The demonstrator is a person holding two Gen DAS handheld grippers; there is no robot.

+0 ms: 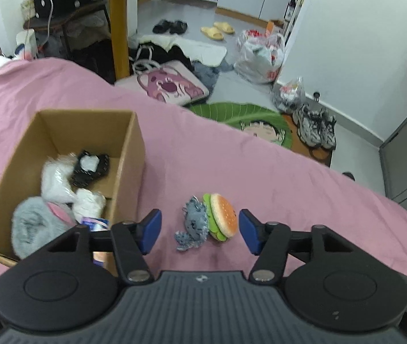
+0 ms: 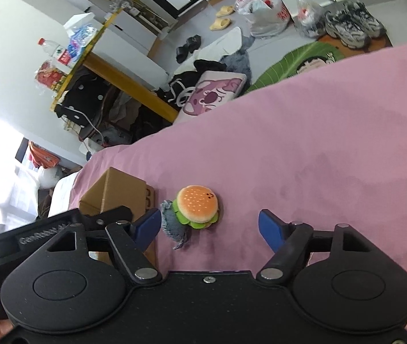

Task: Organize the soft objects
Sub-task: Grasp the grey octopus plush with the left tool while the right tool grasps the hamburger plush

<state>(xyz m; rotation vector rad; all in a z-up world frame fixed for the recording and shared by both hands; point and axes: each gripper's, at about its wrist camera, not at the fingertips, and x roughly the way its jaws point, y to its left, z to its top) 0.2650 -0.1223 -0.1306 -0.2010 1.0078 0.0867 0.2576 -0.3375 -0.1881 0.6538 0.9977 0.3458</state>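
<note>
Left gripper (image 1: 200,230): jaws spread wide, nothing between the blue pads (image 1: 151,230); it hangs over the bed with the 2 loose toys lying in the gap.
Right gripper (image 2: 210,226): also released and empty-handed, blue pads (image 2: 269,229) far apart, aimed at the same toys.
Burger plush (image 1: 222,218): on the pink bedspread (image 1: 289,189), tilted on edge in the left wrist view, bun face up in the right wrist view (image 2: 198,207).
Grey-blue knitted toy (image 1: 192,223): touching the burger plush at its 9 o'clock side.
Cardboard box (image 1: 130,149): open-topped, on the bedspread at 9 o'clock from the toys, just beside them.
Box contents: a grey fuzzy item (image 1: 31,226), white bagged items (image 1: 55,180) and a black spotted piece (image 1: 88,169); details blurred.
Floor beyond bed: green leaf rug (image 1: 232,113) at 12 o'clock.
</note>
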